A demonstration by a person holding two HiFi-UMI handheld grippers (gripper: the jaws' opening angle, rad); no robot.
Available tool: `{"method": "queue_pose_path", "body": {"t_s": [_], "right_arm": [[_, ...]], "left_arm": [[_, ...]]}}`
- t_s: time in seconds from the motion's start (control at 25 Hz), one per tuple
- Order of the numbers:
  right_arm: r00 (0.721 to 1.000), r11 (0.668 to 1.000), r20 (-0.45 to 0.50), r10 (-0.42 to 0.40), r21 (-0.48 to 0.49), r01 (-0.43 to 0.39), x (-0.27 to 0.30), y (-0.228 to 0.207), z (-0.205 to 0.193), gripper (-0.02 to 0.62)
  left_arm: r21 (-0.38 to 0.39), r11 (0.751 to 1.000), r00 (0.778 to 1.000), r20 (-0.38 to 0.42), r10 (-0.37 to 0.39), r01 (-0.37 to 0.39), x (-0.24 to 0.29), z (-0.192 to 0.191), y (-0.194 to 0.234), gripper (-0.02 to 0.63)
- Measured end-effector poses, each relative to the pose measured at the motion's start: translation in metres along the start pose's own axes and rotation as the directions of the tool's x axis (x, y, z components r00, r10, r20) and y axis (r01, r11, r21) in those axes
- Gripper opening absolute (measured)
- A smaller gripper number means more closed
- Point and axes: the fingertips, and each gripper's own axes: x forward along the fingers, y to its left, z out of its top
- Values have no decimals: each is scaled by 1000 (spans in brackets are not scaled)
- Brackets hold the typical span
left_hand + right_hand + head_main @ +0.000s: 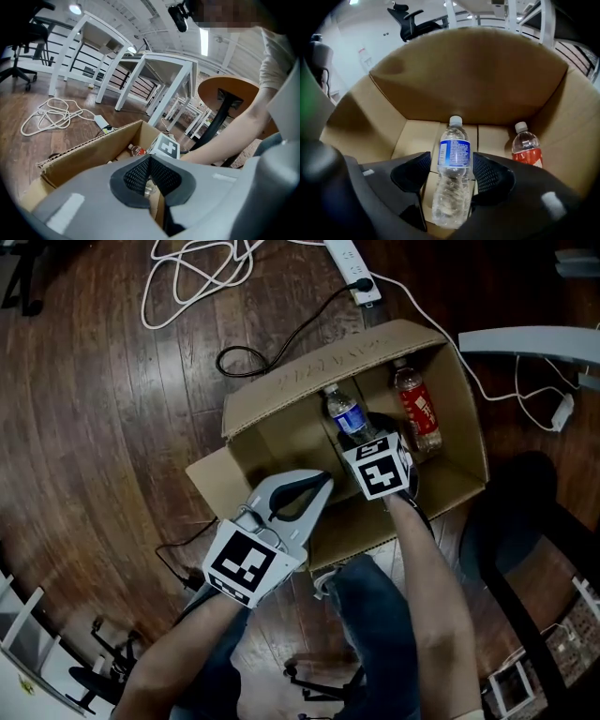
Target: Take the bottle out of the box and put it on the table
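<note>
An open cardboard box [281, 390] stands on the wood floor with two upright bottles in it. In the right gripper view a clear bottle with a blue label [453, 154] stands between the jaws of my right gripper [451, 161], which is open around it, a gap showing at the left pad. A red-labelled bottle [526, 150] stands beside it to the right. Seen from the head view, the right gripper [364, 432] reaches down into the box at the clear bottle [345, 413]. My left gripper [326, 480] hovers over the box's near wall, shut and empty.
A white cable [197, 273], a power strip [354, 261] and a black cable [281, 343] lie on the floor beyond the box. A grey chair part [525, 338] is at the right. White tables [154, 75] and a round wooden table [229, 93] stand beyond.
</note>
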Motion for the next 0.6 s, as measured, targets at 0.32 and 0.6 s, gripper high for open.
{"method": "queue_pose_path", "body": {"t_s": [0.32, 0.6], "right_arm": [[992, 999, -128, 5, -45, -11, 44, -5, -7, 331], [970, 997, -229, 79, 5, -79, 63, 1, -16, 325]], "left_arm": [[25, 997, 998, 3, -68, 68, 9, 6, -1, -9], [14, 1000, 1000, -15, -27, 27, 8, 1, 18, -9]]}}
